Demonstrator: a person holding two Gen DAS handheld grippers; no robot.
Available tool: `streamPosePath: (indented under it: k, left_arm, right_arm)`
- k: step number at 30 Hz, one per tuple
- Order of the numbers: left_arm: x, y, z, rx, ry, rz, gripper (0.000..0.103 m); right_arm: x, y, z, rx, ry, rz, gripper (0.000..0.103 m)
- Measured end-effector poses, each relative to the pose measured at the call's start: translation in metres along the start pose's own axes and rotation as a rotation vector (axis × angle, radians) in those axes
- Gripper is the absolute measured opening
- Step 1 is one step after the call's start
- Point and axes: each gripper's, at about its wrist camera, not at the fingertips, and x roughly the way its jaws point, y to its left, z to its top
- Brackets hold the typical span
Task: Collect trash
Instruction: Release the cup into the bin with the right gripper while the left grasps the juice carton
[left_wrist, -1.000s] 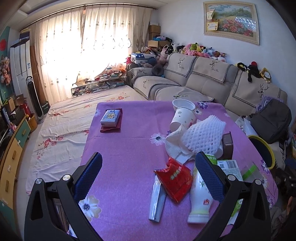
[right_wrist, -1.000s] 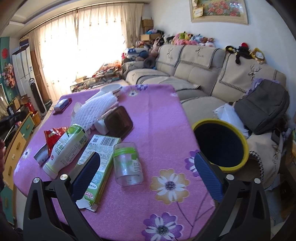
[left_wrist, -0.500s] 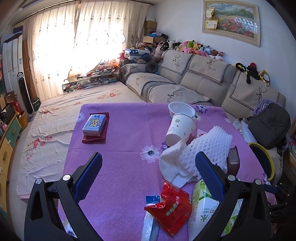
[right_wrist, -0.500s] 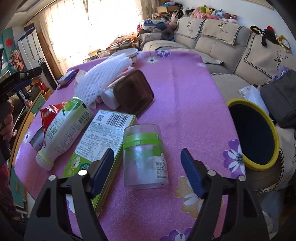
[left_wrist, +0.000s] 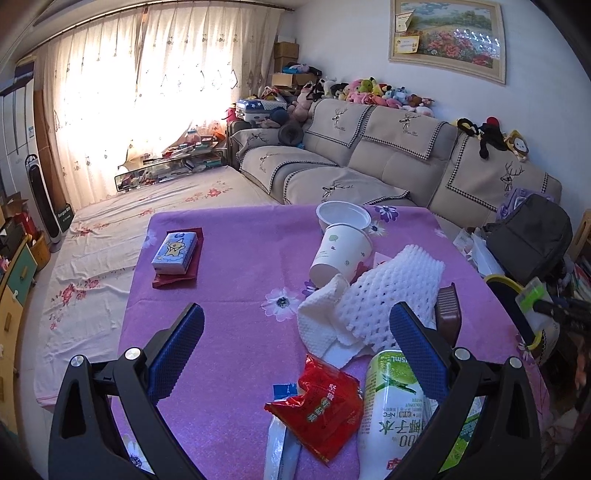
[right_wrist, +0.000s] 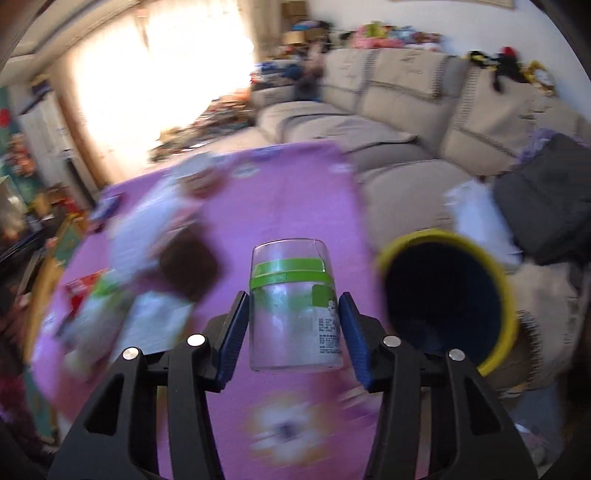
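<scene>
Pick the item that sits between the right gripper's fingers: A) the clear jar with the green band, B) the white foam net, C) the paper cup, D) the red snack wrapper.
A: in the right wrist view the clear jar with the green band sits between the closing fingers of the right gripper, beside the yellow-rimmed bin.

The left tool (left_wrist: 296, 341) is a matte black plastic frame with two angular fingers, each lined on its inner face with a blue, finely dimpled rubber pad (left_wrist: 176, 352). Round silver screw heads (left_wrist: 132, 353) sit at the finger joints, and elongated slots are cut through the black arms. The right tool (right_wrist: 292, 334) has the same build: black slotted arms, silver screws (right_wrist: 196, 340), blue pads (right_wrist: 232, 339).
</scene>
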Motion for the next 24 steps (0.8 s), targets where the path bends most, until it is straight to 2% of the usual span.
streamPosePath:
  k: [2,5,8,11,18,20,24]
  left_arm:
    - [-0.005,-0.006,-0.001,0.009,0.002,-0.012,0.099]
    - [-0.012,-0.018,-0.003,0.03,0.006,-0.031,0.099]
    - [-0.018,-0.033,-0.006,0.058,0.014,-0.048,0.099]
    - [-0.02,-0.05,-0.011,0.091,0.04,-0.079,0.099]
    - [-0.017,-0.105,-0.032,0.199,0.128,-0.161,0.099]
    - [-0.016,-0.122,-0.04,0.226,0.155,-0.184,0.099]
    - [-0.016,-0.147,-0.054,0.25,0.201,-0.217,0.099]
  right_arm:
    - [0.037,-0.036,0.013,0.054,0.094,-0.062,0.048]
    - [0.104,-0.082,0.019,0.136,0.28,-0.085,0.048]
    - [0.154,-0.11,0.013,0.194,0.427,-0.074,0.048]
    - [0.189,-0.121,0.006,0.206,0.543,-0.094,0.048]
    - [0.218,-0.132,0.006,0.211,0.665,-0.13,0.049]
    - [0.215,-0.133,0.01,0.215,0.652,-0.131,0.063]
    - [0.188,-0.128,0.027,0.213,0.573,-0.109,0.064]
